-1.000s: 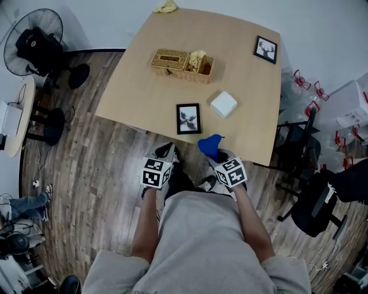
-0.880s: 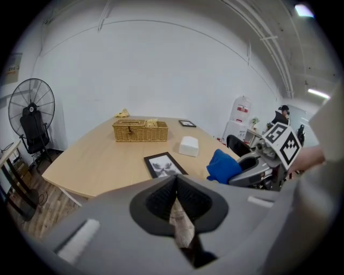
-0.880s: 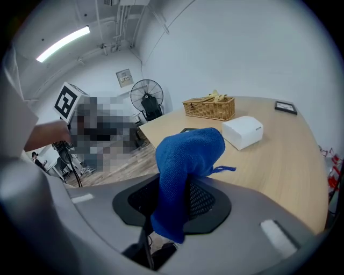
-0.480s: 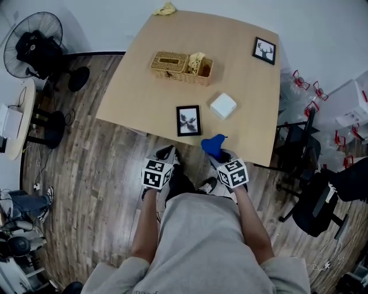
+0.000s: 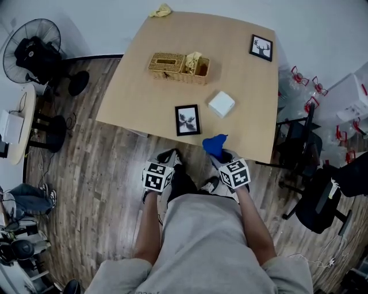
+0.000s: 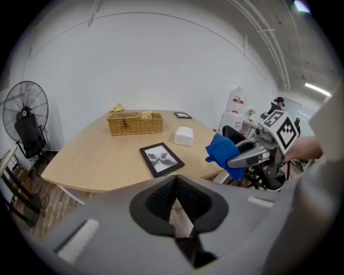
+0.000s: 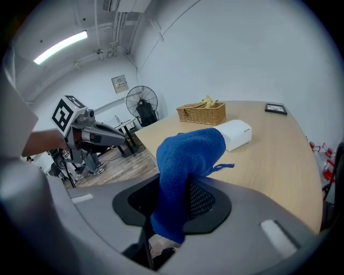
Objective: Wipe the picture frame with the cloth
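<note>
A black picture frame (image 5: 187,120) with a grey print lies flat near the table's front edge; it also shows in the left gripper view (image 6: 161,158). A second small frame (image 5: 261,47) lies at the far right corner. My right gripper (image 5: 221,154) is shut on the blue cloth (image 5: 215,144), which sticks up from the jaws (image 7: 185,172) just over the front edge, right of the near frame. My left gripper (image 5: 167,156) hangs shut and empty in front of the table, short of the frame.
A wicker basket (image 5: 174,67) and a white box (image 5: 222,104) stand on the wooden table (image 5: 241,86). A yellow rag (image 5: 161,11) lies at the far edge. A fan (image 5: 31,49) stands left; black chairs (image 5: 313,189) crowd the right.
Both grippers have barely shifted; the right one with the blue cloth has edged slightly right and toward the table. The view drifted a little.
</note>
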`<state>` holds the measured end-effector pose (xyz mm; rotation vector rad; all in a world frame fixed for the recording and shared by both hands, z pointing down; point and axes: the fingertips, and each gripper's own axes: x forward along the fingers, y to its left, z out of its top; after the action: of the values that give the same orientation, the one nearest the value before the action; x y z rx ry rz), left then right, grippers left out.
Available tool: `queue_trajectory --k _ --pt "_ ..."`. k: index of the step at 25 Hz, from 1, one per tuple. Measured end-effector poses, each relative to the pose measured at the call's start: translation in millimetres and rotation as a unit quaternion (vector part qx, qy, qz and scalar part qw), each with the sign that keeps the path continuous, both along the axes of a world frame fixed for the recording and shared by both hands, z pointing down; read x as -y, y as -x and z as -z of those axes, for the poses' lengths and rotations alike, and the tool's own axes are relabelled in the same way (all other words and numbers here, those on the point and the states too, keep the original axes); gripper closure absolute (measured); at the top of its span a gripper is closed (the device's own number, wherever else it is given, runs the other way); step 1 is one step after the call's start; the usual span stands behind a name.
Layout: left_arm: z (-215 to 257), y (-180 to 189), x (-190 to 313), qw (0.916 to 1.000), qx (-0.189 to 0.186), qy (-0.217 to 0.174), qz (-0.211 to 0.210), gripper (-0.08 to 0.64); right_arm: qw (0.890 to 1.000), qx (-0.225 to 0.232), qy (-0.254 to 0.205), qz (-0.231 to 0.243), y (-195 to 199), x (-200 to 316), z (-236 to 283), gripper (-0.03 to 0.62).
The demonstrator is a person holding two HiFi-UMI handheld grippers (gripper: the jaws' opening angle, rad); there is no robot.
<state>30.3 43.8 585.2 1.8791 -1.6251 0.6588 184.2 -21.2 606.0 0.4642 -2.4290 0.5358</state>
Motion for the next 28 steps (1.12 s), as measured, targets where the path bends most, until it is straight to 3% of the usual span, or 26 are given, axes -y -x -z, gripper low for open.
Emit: queue_trajectory --k 15,28 --pt "12 7 6 0.9993 -0.02 -0.025 0.02 0.506 1.0 0.008 -0.005 -0.003 2 2 3 0.491" --pt "9 18 4 0.9988 -0.026 -0.022 0.036 0.508 1.0 0.008 -0.003 0.009 14 6 3 0.491"
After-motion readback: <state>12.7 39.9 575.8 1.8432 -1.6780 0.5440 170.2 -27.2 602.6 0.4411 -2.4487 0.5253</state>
